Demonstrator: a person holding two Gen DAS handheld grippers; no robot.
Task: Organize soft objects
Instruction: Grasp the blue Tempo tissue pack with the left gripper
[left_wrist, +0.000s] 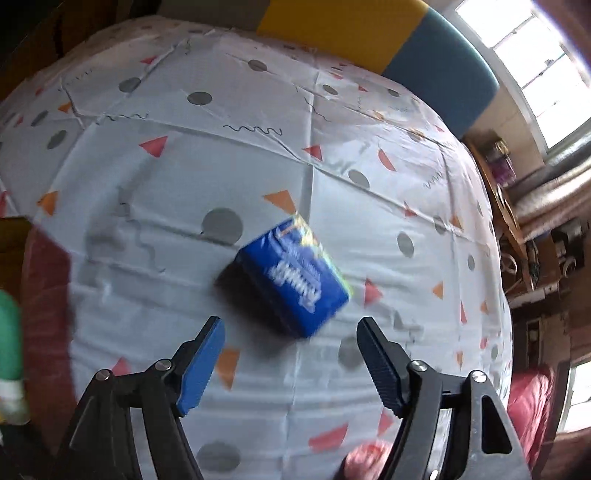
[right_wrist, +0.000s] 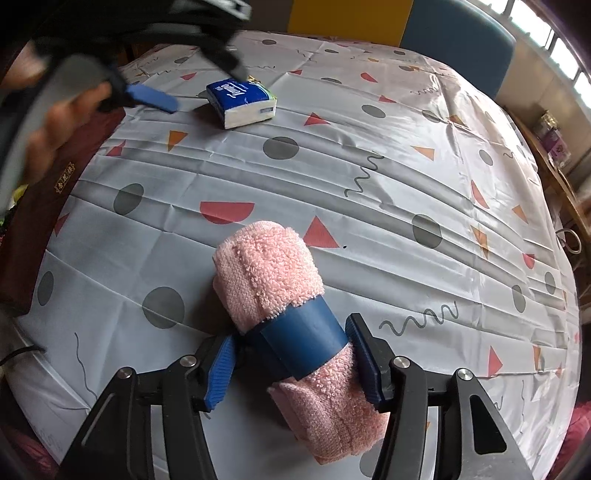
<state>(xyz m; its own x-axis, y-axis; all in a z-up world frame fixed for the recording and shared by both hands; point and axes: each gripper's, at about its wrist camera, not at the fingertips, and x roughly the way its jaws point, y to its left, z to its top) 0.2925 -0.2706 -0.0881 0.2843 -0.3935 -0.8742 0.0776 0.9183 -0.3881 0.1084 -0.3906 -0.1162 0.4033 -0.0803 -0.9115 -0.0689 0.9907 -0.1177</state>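
A blue tissue pack lies on the patterned tablecloth, blurred, just beyond the tips of my left gripper. That gripper is open with nothing between its fingers. In the right wrist view the same pack sits at the far left, with the left gripper's blue finger beside it. A rolled pink towel with a blue band lies on the cloth between the fingers of my right gripper. The pads sit beside the band without squeezing it, with a dark gap on the left.
A dark red box with a gold label lines the table's left edge. A hand holds the left gripper. Yellow and blue chair backs stand behind the table. A wooden shelf is at the right.
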